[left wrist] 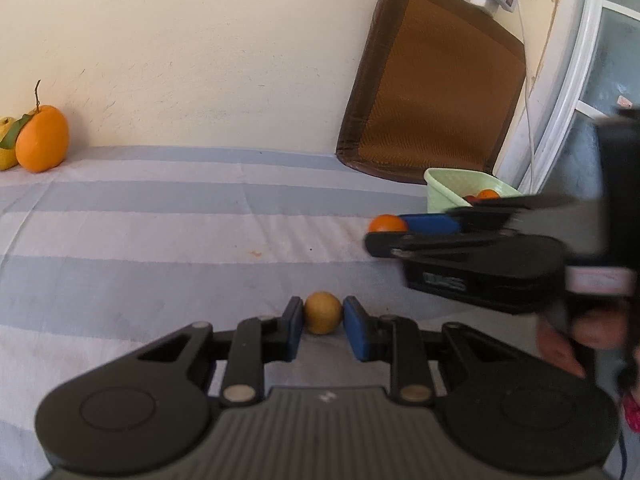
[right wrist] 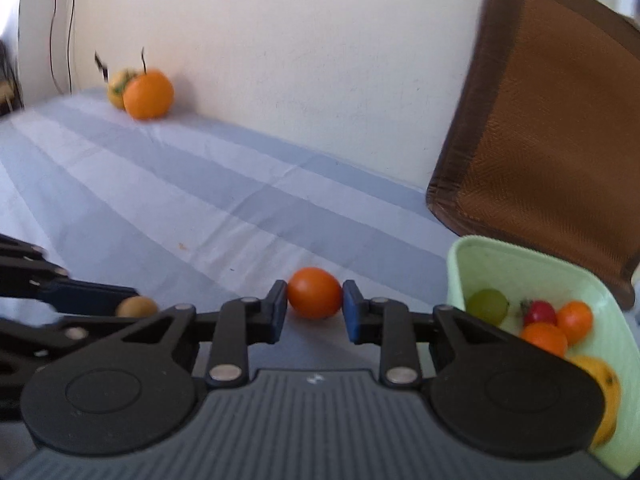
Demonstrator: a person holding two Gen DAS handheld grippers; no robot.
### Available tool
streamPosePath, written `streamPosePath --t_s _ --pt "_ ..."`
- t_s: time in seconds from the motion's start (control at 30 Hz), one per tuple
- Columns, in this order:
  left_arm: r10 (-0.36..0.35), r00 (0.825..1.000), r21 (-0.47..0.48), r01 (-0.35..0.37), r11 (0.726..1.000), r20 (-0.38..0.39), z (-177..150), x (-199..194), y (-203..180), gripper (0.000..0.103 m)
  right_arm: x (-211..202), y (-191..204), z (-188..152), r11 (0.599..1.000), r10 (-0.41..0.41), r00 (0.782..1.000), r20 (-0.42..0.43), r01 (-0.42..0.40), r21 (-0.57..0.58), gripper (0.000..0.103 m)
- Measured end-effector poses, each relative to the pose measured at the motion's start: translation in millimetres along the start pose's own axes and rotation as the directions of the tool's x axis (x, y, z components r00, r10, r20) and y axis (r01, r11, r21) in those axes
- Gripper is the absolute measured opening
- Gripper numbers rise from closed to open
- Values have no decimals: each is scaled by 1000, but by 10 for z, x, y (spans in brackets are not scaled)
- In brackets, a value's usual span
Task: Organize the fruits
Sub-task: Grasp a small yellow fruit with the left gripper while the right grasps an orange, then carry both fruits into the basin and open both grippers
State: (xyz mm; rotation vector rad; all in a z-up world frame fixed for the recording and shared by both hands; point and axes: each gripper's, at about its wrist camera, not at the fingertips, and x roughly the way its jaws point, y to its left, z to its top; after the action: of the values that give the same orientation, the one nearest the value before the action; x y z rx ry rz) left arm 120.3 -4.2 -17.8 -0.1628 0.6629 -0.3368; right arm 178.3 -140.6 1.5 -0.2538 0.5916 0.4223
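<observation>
Right gripper (right wrist: 315, 299) around glossy orange tomato (right wrist: 315, 293)

Brown cushion (left wrist: 436, 92) leans against cream wall (left wrist: 220, 60).

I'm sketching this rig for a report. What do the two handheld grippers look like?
Both look alike: the left gripper and right gripper have black linkage arms with silver pivot pins, two round black discs, a grey ribbed body with a small white mark, and blue-padded jaws. From the left wrist view, the right gripper's side carries a label too blurred to read, above a bare hand.
</observation>
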Motion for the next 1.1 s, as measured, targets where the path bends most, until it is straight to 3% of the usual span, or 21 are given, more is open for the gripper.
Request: streamPosePath --t_s 0.17,0.33,0.63,0.77,0.93,1.1 --pt "0 1000 25 -1 1000 1 -25 -35 -77 23 -548 38 -288 999 26 996 86 -29 42 32" --pt "-58 998 55 59 997 -14 -144 -124 -307 23 -1013 37 -759 991 30 993 112 -44 124 32" --pt "-158 985 90 163 982 -68 -179 -117 -691 23 -1241 -53 -1133 974 -8 993 117 -18 224 32" --pt "-224 973 42 227 973 -58 75 -118 -764 23 -1357 -207 -1080 964 -61 981 185 10 265 32" --pt "-316 948 30 317 948 -28 586 2 -1024 23 -1488 -530 -952 946 -154 949 275 61 318 32" --pt "-306 949 17 308 951 -71 818 446 -1223 23 -1311 -764 -908 932 -197 943 268 95 351 32"
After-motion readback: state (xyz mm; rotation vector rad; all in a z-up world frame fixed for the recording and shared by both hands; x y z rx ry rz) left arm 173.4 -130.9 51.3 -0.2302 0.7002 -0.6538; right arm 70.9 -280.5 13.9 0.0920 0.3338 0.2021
